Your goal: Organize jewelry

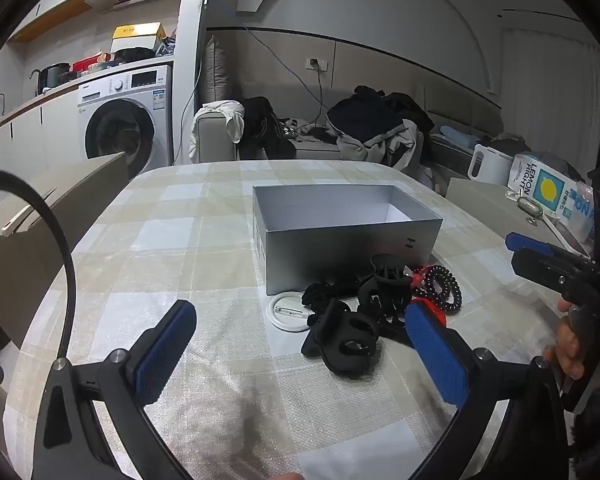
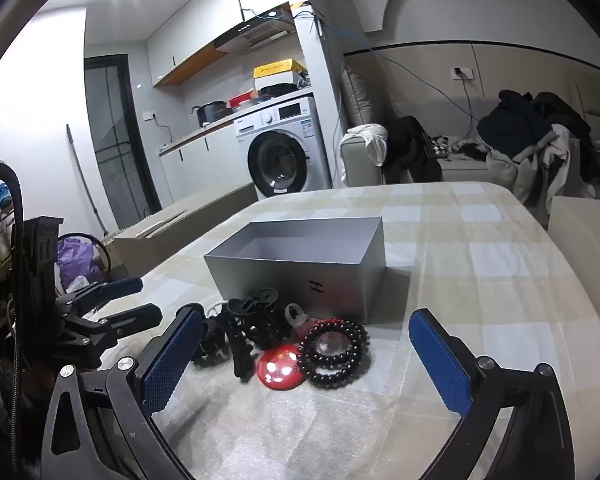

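An open grey box (image 1: 340, 224) (image 2: 300, 264) stands on the checked tablecloth. In front of it lies a pile: black hair claws (image 1: 346, 338) (image 2: 256, 320), a dark bead bracelet (image 1: 442, 288) (image 2: 334, 350), a red round badge (image 2: 280, 368), a white round badge (image 1: 286, 312). My left gripper (image 1: 300, 344) is open, low over the table, just before the pile, with its right pad beside the claws. My right gripper (image 2: 306, 352) is open, with the pile between its pads. The right gripper also shows at the right in the left wrist view (image 1: 540, 256).
A washing machine (image 1: 124, 120) (image 2: 284, 148) and a sofa piled with clothes (image 1: 372, 124) stand beyond the table. A white jug (image 1: 488, 164) and a lemon-print pack (image 1: 540, 188) sit at the right. Cardboard boxes (image 1: 40, 208) stand left of the table.
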Action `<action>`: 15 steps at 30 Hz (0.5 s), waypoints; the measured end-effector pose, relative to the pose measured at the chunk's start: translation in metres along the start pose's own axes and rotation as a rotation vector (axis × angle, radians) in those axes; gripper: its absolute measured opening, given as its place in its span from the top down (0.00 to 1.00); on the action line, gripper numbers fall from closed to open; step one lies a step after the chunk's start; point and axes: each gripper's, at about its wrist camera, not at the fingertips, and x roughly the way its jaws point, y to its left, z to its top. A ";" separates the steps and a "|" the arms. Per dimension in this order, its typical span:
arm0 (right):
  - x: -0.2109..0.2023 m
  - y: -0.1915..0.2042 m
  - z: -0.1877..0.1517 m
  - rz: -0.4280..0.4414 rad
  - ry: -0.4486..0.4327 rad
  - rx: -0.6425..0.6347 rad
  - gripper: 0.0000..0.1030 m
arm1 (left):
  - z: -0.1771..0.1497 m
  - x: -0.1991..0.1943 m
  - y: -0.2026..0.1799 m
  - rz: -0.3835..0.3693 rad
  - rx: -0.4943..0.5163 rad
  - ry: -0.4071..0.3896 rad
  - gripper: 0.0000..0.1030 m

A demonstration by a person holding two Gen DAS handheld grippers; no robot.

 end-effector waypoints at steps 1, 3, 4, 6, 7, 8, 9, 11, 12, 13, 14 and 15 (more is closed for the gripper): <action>0.000 0.000 0.000 -0.001 0.001 0.000 0.00 | 0.000 0.000 0.000 -0.001 0.000 0.001 0.01; 0.000 -0.001 0.000 -0.002 0.001 -0.001 0.00 | 0.000 -0.001 -0.001 -0.002 0.001 0.000 0.01; 0.000 -0.001 0.000 -0.004 0.001 -0.002 0.00 | -0.001 -0.002 -0.001 -0.002 0.003 0.000 0.01; -0.001 0.000 0.000 -0.009 0.002 -0.004 0.00 | -0.003 -0.001 0.001 -0.004 0.008 0.001 0.01; -0.001 0.000 -0.001 -0.010 0.003 -0.005 0.00 | -0.003 -0.002 0.001 -0.004 0.011 0.000 0.01; -0.001 0.000 -0.001 -0.010 0.003 -0.006 0.00 | -0.004 -0.002 0.000 -0.003 0.015 0.001 0.01; -0.002 0.001 -0.001 -0.013 0.004 -0.007 0.00 | -0.005 -0.003 0.000 -0.001 0.019 0.001 0.01; -0.005 0.005 -0.003 -0.016 0.004 -0.010 0.00 | -0.002 0.000 0.004 0.001 0.006 0.006 0.01; 0.002 0.000 -0.003 -0.007 0.012 0.002 0.00 | -0.003 0.000 0.004 0.001 0.007 0.006 0.01; 0.002 -0.001 -0.002 -0.006 0.012 0.003 0.00 | -0.003 -0.001 0.005 0.002 0.007 0.005 0.01; 0.002 -0.001 -0.003 -0.008 0.012 0.004 0.00 | -0.003 -0.002 0.005 0.002 0.008 0.004 0.01; 0.002 -0.001 -0.002 -0.007 0.013 0.004 0.00 | -0.003 -0.001 0.005 0.000 0.006 0.005 0.01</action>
